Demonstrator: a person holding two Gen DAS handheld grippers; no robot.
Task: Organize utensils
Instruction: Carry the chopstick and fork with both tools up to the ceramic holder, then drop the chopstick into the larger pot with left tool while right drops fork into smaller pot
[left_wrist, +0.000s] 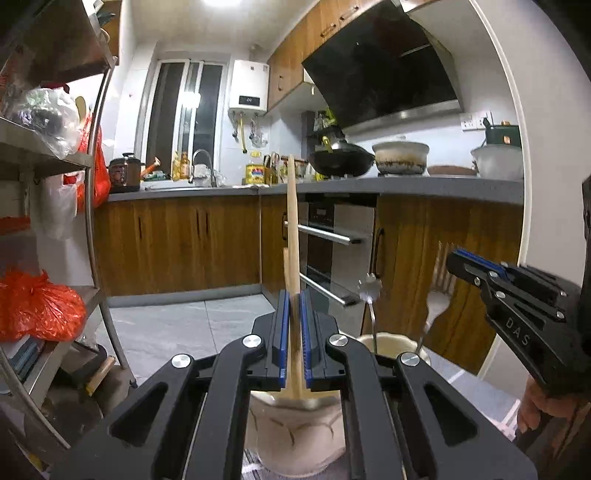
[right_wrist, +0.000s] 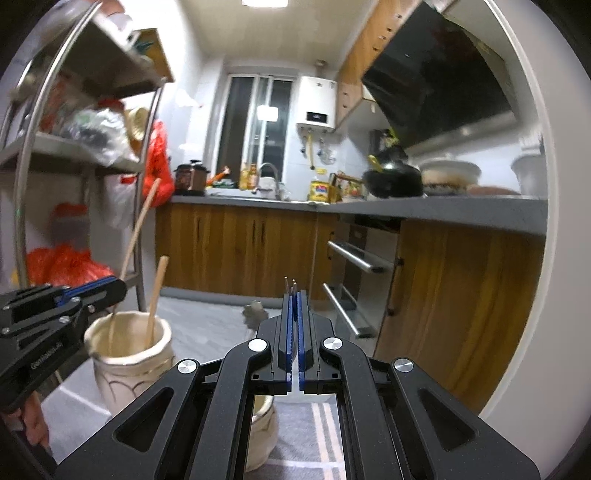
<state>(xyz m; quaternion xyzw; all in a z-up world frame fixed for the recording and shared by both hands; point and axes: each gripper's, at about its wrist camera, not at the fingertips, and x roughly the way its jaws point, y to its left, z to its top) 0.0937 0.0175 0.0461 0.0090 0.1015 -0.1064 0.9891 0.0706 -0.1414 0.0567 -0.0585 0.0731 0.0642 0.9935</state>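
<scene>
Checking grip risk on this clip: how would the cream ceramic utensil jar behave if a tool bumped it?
The cream ceramic jar looks glazed, so probably heavy, brittle and slippery. It is taller than wide, with long wooden chopsticks leaning out, so a high sideways knock might tip it.

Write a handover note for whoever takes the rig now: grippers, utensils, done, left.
Left gripper: fingers shut on a long wooden stick, lower end inside the cream jar.
Right gripper: fingers shut on a thin metal utensil above the second jar.
Done: a second stick stands in the cream jar; two metal utensils in the second jar.
Left: probably lower and release both.
</scene>
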